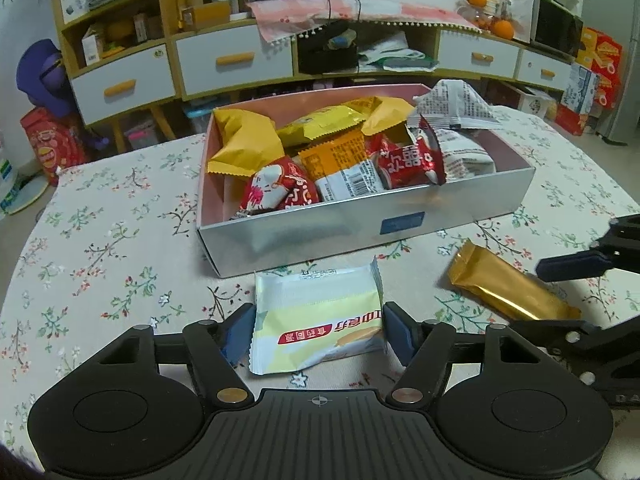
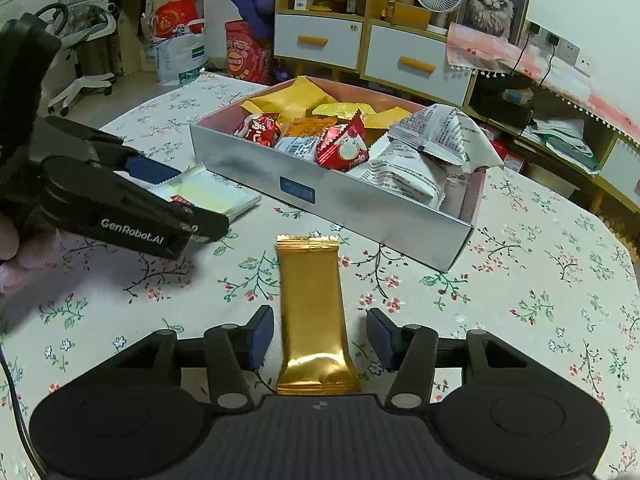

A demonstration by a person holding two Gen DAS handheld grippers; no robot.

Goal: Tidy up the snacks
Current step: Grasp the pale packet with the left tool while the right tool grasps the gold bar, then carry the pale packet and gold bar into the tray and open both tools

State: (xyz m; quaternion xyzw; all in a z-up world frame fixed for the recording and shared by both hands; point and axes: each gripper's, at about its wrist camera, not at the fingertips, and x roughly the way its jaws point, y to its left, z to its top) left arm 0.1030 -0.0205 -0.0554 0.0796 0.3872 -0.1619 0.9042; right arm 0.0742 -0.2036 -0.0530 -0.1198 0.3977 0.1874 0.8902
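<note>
A silver box [image 1: 360, 228] with a pink inside stands on the floral tablecloth and holds several red, yellow, orange and white snack packets [image 1: 340, 152]. A white-and-yellow packet [image 1: 316, 316] lies flat in front of it, between the open fingers of my left gripper [image 1: 318, 334], which straddle its near half. A gold bar packet [image 2: 312, 312] lies lengthwise between the open fingers of my right gripper [image 2: 320, 338]. The box also shows in the right wrist view [image 2: 360, 204]. The gold bar shows in the left wrist view [image 1: 508, 288], with the right gripper around it.
The table [image 1: 120, 248] is round with a floral cloth. Behind it stands a wooden cabinet with white drawers [image 1: 236, 60], a fan and clutter. The left gripper's body [image 2: 120, 208] lies left of the gold bar in the right wrist view.
</note>
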